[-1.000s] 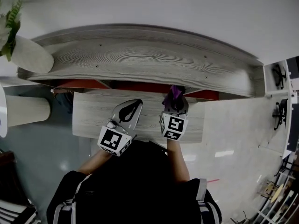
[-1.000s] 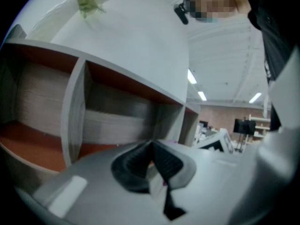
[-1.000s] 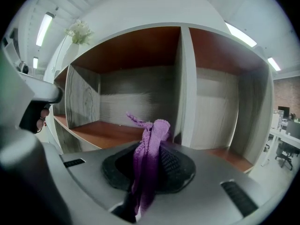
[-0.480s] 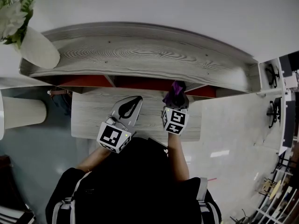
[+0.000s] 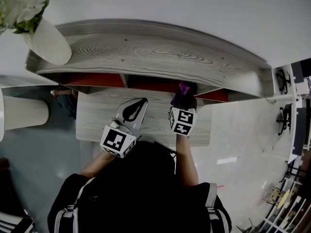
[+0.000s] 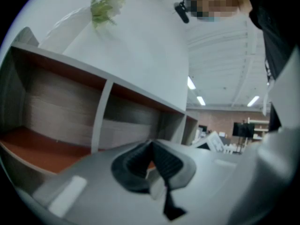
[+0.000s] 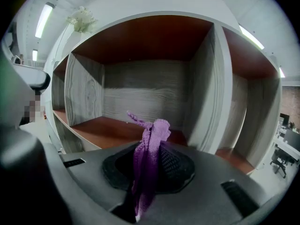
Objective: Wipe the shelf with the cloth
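Even indoor light, fisheye-warped edges

White vase (image 5: 47, 41), pale flowers (image 5: 22, 6), ceiling lights (image 6: 200, 100)

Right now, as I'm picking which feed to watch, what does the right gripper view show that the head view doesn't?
Only the right gripper view: the inside of the shelf compartment, with its grey back wall and reddish ceiling. Only the head view: the shelf's grey top, the left gripper with fingers together, and the person's arms. Both: the right gripper shut on the purple cloth, at the front of the shelf.
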